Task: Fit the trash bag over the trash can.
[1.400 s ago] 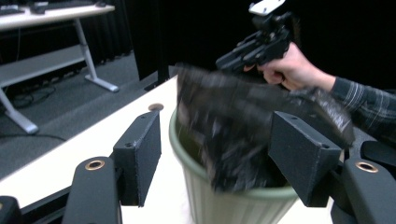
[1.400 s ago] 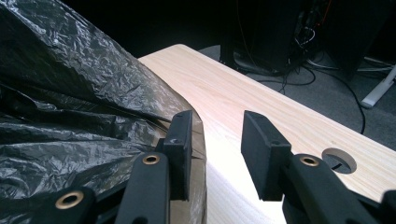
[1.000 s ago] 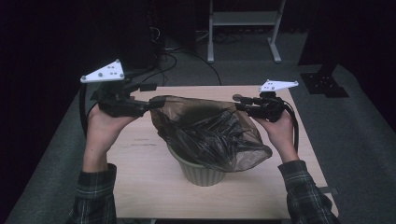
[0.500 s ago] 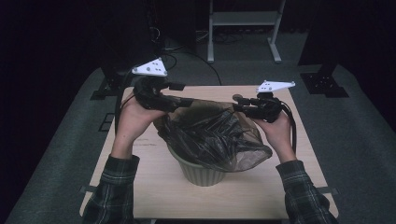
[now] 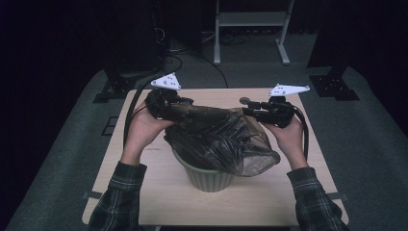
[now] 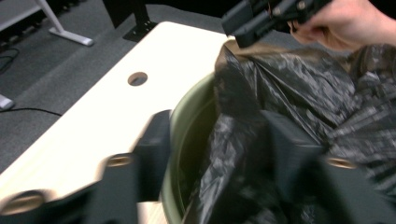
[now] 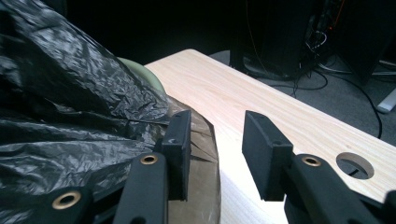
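Note:
A green bin (image 5: 209,175) stands mid-table with a black plastic bag (image 5: 216,134) bunched over its mouth. My left gripper (image 5: 180,107) is at the bag's back left edge. In the left gripper view my left gripper (image 6: 224,140) straddles the bin's rim (image 6: 187,121) and a fold of bag (image 6: 303,84); its jaws have just been closing and a gap still shows, so it is open. My right gripper (image 5: 246,107) is at the bag's right edge. In the right gripper view my right gripper (image 7: 217,135) is open, with the bag (image 7: 70,102) lying against its left jaw.
The wooden table (image 5: 144,178) has a round hole (image 7: 355,165) near its back edge. Cables (image 5: 134,106) trail off the left gripper to the floor. A metal stand (image 5: 250,29) and a dark base (image 5: 332,84) stand behind the table.
My left gripper has swung in from the table's left side, rightward and down, onto the bag's edge over the bin. The right gripper has stayed where it was.

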The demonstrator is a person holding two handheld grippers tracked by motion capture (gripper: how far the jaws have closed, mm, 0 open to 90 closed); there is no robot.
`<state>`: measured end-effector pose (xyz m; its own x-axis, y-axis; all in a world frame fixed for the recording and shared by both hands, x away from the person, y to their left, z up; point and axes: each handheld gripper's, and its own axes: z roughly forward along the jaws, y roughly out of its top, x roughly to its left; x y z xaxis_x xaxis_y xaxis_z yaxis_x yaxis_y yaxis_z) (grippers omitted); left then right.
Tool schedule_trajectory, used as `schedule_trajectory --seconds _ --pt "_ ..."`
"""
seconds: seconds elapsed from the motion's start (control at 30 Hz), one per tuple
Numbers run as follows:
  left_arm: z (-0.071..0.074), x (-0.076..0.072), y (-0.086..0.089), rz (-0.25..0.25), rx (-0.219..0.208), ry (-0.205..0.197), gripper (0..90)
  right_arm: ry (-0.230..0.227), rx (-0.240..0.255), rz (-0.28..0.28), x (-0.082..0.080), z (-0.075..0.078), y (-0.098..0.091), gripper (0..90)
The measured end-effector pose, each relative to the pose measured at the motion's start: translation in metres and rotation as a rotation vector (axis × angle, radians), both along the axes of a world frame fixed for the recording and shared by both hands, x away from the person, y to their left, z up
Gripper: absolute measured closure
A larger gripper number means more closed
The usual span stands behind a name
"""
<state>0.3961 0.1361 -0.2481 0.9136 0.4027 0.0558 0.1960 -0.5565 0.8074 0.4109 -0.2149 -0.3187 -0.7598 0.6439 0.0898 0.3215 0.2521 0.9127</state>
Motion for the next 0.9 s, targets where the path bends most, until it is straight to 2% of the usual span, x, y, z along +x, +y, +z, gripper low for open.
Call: schedule_trajectory --seconds 0.07,0.2,0.33,0.4,0.43,0.47,0.5,0.53,0.57,0.7,0.73,0.8,0.83,0.9 --pt "-0.001 -0.001 0.002 -0.008 0.010 0.009 69.7 -0.001 0.017 0.001 -0.002 0.001 -0.004 59.3" --pt "-0.003 -0.002 0.005 -0.018 0.009 0.018 85.8 0.003 0.048 0.020 -0.005 0.001 -0.011 49.0" --pt "-0.003 -0.003 0.009 -0.016 0.007 0.013 87.9 0.022 0.043 0.018 -0.003 -0.002 -0.013 48.5" --pt "-0.004 -0.004 0.011 -0.012 0.006 0.012 87.9 0.043 0.039 0.020 0.001 -0.006 -0.013 60.7" --pt "-0.005 -0.003 0.015 0.004 0.006 0.011 89.0 0.054 0.020 0.010 0.004 -0.009 -0.010 74.2" --pt "-0.006 -0.002 0.017 0.017 0.004 0.014 89.1 0.052 0.006 0.006 0.004 -0.010 -0.009 78.3" --pt "-0.006 -0.002 0.017 0.017 0.004 0.014 89.2 0.052 0.006 0.006 0.004 -0.010 -0.009 78.3" --pt "-0.010 0.001 0.024 0.036 -0.001 0.024 89.2 0.054 -0.021 0.007 0.007 -0.012 -0.003 86.7" --pt "-0.013 0.003 0.027 0.050 0.003 0.029 89.3 0.049 -0.041 -0.003 0.008 -0.013 0.000 89.6" --pt "-0.022 0.009 0.036 0.078 0.009 0.049 89.2 0.061 -0.071 -0.003 0.014 -0.018 0.011 90.0" --pt "-0.031 0.013 0.043 0.098 0.005 0.074 89.2 0.068 -0.082 -0.002 0.015 -0.020 0.014 90.0" --pt "-0.035 0.015 0.045 0.103 0.006 0.083 89.2 0.072 -0.091 0.000 0.015 -0.023 0.016 90.0" --pt "-0.040 0.017 0.048 0.111 0.002 0.094 89.2 0.086 -0.104 0.002 0.016 -0.029 0.019 90.0" --pt "-0.050 0.022 0.053 0.124 -0.008 0.127 89.2 0.099 -0.096 0.012 0.016 -0.033 0.019 90.0"
